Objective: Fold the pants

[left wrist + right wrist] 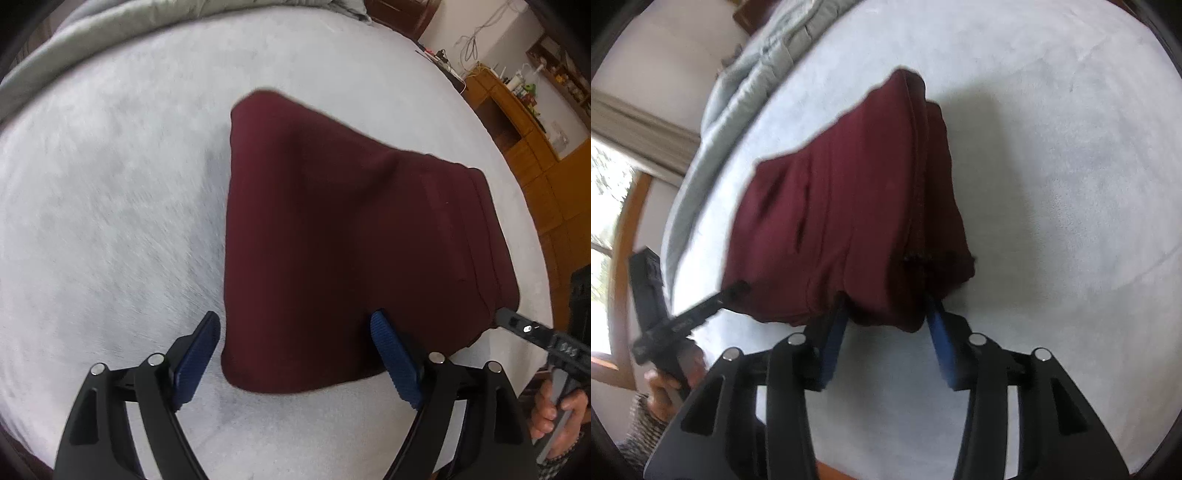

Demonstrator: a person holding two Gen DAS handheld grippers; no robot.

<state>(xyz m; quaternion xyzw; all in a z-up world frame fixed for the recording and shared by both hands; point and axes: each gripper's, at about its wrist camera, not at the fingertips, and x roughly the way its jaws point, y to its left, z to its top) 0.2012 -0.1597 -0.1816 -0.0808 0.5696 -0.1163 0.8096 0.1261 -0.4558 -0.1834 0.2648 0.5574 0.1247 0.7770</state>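
Laying the folded pants flat goes best if the wide-apart left gripper clears while the right gripper, clamped on their edge, lets go last.

both wrist views steeply down, sharing pants

My bed carries everything here, covered in a pale fuzzy sheet. Folded maroon pants lie on it in a thick stack. A grey duvet is bunched along the far edge.
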